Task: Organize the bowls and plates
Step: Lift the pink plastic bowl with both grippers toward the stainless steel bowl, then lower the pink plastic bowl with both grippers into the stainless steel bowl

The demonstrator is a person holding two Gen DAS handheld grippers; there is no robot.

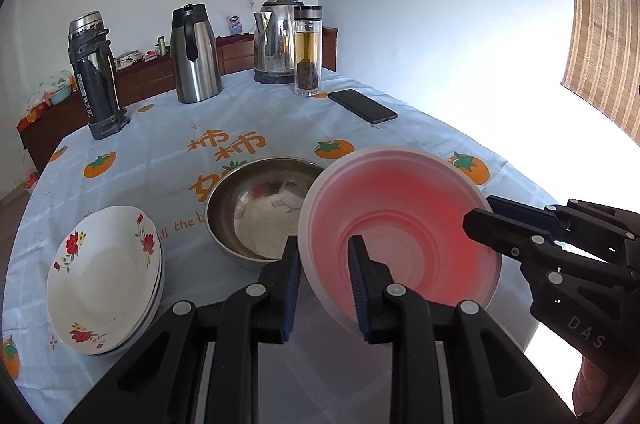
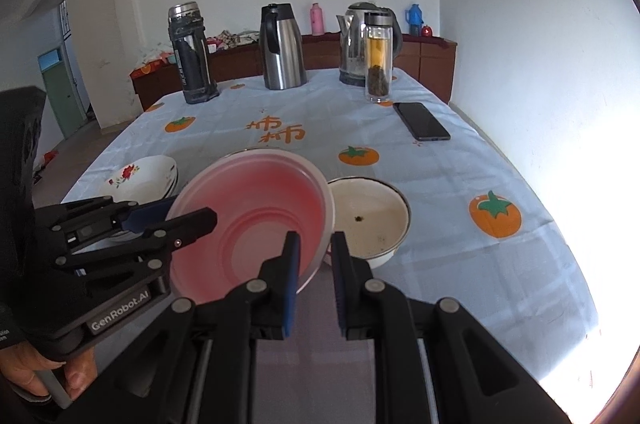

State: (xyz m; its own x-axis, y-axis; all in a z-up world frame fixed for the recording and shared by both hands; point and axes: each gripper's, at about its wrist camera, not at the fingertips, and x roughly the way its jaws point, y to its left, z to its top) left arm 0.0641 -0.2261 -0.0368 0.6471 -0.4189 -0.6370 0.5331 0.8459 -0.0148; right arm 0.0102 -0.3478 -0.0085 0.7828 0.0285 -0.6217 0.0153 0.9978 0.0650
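Note:
A translucent pink plastic bowl (image 1: 400,216) (image 2: 256,200) hangs tilted above the table, held from both sides. My left gripper (image 1: 325,264) (image 2: 192,210) is shut on its left rim, and my right gripper (image 2: 316,252) (image 1: 484,210) is shut on its right rim. Below and behind it stands an empty steel bowl (image 1: 260,208). A stack of white plates with red flowers (image 1: 104,280) (image 2: 136,176) lies at the left. A white enamel bowl (image 2: 368,220) with dark specks inside sits just right of the pink bowl.
The table wears a pale blue cloth (image 1: 180,160) with orange fruit prints. Along its far side stand a dark thermos (image 1: 94,72), a steel carafe (image 1: 196,56), a kettle (image 1: 276,40) and a glass tea bottle (image 1: 307,52). A black phone (image 1: 362,105) lies nearby.

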